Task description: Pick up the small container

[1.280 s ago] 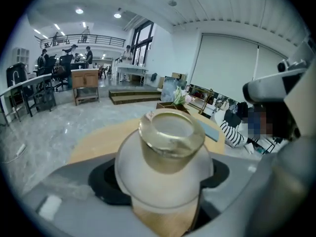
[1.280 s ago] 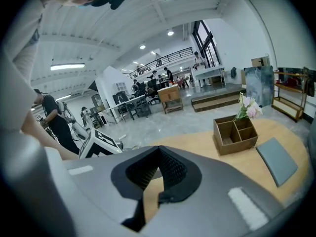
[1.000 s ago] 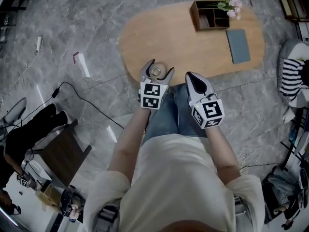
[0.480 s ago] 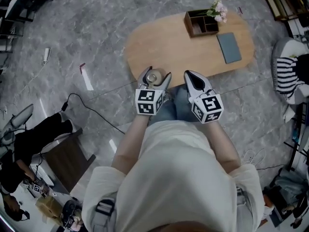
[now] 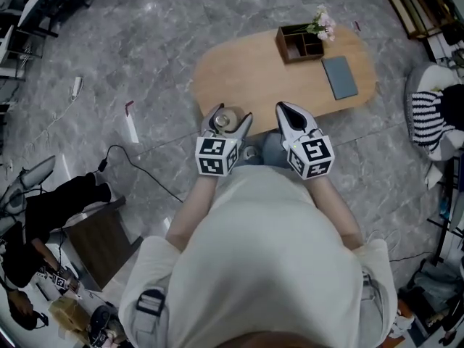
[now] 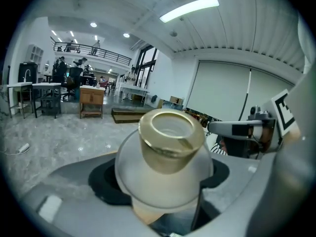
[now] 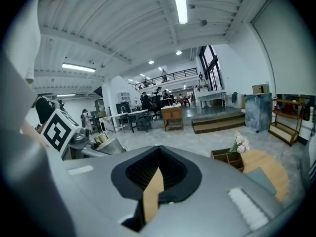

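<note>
We see the left tool (image 5: 229, 116) pinching the small container (image 6: 167, 157), a frosted round jar with a gold neck, which sits squarely between its jaws. Tool and jar hover at the near left edge of the counter (image 5: 275, 78); we cannot tell whether the jar touches it. The right tool (image 5: 288, 114) is beside it, jaws pressed together, empty.

Gold-capped small container (image 6: 170, 147) between left gripper (image 5: 229, 118) jaws
</note>
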The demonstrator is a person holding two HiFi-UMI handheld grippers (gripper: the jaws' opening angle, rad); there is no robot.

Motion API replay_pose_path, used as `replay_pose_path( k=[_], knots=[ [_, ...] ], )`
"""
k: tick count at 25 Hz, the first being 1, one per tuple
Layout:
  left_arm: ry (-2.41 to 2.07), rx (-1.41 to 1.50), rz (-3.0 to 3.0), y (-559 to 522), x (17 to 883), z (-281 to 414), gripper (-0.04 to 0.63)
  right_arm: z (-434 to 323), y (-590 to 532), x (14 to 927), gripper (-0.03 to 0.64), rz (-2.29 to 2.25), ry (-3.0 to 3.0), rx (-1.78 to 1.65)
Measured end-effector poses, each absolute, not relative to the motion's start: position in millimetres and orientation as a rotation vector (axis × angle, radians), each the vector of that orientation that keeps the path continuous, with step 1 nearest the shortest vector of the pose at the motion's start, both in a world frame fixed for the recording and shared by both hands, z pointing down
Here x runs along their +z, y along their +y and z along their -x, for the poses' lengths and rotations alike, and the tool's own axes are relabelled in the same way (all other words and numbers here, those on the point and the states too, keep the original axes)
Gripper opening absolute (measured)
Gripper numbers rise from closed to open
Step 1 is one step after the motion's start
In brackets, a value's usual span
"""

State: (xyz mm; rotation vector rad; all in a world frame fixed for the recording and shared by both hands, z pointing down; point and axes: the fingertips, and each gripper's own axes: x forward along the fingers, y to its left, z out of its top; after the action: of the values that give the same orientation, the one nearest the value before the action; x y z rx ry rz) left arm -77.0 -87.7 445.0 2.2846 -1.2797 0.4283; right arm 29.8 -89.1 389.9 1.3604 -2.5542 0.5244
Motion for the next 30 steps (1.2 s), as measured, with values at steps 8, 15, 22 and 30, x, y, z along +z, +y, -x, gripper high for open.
replay_pose_path(
  k=[8, 15, 22, 30],
  knots=[
    [-1.33, 0.39, -2.292, -87.4, 428.4, 87.6, 0.357, -25.4, -87.7, 385.6, -0.003, -1.343, -2.578, 0.499],
    [-1.344, 0.365, -2.277, -86.5, 426.5, 93.1, 0.357, -16.8, -89.8, 381.7, -0.003, -1.314, -2.586, 0.482],
    [-1.351, 0.345, -2.275, -89.4, 425.5, 95.8, 0.357, -13.2, -93.3, 380.4, -0.003, -1.314, -2.597, 0.488],
    [-1.336, 0.338, -2.268, -90.9, 426.7, 94.6, 0.357, -14.2, -96.3, 380.5, -0.003, -1.315, -2.586, 0.479]
  ],
)
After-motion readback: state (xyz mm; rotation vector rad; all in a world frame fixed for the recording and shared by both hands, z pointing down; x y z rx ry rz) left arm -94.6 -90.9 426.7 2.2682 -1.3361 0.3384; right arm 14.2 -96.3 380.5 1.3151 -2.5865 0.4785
